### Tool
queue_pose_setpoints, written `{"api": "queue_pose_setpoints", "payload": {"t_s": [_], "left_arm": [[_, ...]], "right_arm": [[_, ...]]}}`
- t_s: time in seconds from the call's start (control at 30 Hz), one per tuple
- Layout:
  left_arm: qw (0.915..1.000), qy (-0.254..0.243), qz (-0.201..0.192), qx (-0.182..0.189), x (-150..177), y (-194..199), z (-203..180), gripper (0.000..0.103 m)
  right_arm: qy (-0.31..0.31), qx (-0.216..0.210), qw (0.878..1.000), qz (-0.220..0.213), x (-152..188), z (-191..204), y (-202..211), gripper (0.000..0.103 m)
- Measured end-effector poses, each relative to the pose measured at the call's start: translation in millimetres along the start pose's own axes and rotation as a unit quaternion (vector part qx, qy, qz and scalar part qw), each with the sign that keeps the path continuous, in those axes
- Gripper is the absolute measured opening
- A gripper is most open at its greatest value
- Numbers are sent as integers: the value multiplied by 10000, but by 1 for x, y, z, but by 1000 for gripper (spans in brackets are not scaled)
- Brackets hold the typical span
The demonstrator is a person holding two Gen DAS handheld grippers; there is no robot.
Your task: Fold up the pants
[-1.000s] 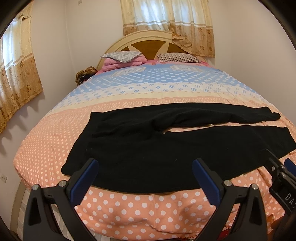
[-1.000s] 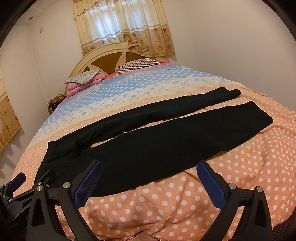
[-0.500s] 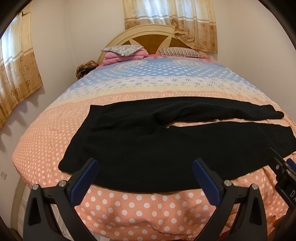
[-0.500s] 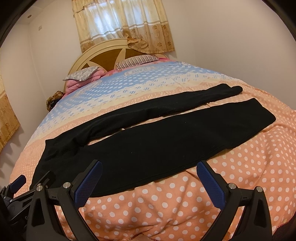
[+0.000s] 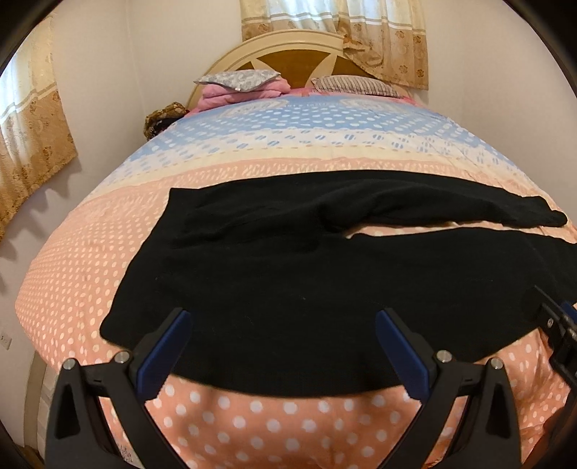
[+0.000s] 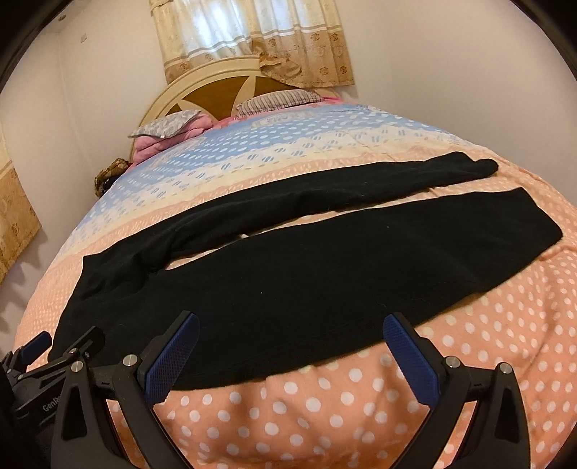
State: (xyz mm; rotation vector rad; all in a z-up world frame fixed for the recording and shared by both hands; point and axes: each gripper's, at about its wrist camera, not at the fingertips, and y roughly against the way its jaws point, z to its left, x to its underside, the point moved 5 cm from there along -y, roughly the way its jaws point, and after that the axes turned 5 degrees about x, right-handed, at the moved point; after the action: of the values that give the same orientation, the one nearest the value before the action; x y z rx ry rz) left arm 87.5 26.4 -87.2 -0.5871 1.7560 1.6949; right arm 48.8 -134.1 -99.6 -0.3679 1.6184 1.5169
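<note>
Black pants point(image 5: 288, 274) lie spread flat across the near end of the bed point(image 5: 65, 274), on its peach polka-dot bedspread, and they are unfolded. The waistband sits toward the left, the two legs run off to the right, side by side with a thin strip of bedspread showing between them. From the right wrist view the pants point(image 6: 324, 267) stretch almost the full width of the bed point(image 6: 468, 342), the far leg narrower and a little rumpled at its cuff, the near leg broad and smooth.

Left tool point(image 5: 281, 346) hovers at the bed's near edge over the waist and seat section, blue pads spread wide, nothing between them. Right tool point(image 6: 292, 350) hangs over the near leg's lower edge, pads equally wide apart, gripping nothing. Whether either tool's pads touch the cloth is hard to tell from here.

Up at the head: a curved cream headboard point(image 5: 288, 54), a striped pillow point(image 5: 357, 84), a grey pillow on pink bedding point(image 5: 238, 77), curtains point(image 5: 360, 32) behind.
</note>
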Motion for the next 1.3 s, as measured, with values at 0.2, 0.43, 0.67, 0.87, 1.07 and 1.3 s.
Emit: {"api": "queue_pose_setpoints", "payload": {"t_s": [0.2, 0.43, 0.67, 0.87, 1.07, 1.3], "left_arm": [[9995, 319, -7, 77, -23, -18, 52, 100], [9946, 1021, -96, 144, -83, -55, 141, 100], [9885, 1229, 768, 437, -113, -147, 180, 74], [9865, 1104, 1143, 399, -121, -189, 173, 52], [9857, 1190, 985, 674, -121, -187, 175, 35], [9862, 1171, 976, 647, -126, -192, 179, 32]], "right_arm": [[247, -73, 9996, -105, -17, 7, -17, 102], [587, -423, 9974, 30, -29, 33, -41, 102], [793, -698, 9942, 210, -30, 49, -59, 101], [911, -775, 9921, 376, -30, 57, -72, 90], [937, -989, 9884, 665, -45, 57, -87, 72], [1739, -1345, 9725, 771, -134, 78, -147, 72]]}}
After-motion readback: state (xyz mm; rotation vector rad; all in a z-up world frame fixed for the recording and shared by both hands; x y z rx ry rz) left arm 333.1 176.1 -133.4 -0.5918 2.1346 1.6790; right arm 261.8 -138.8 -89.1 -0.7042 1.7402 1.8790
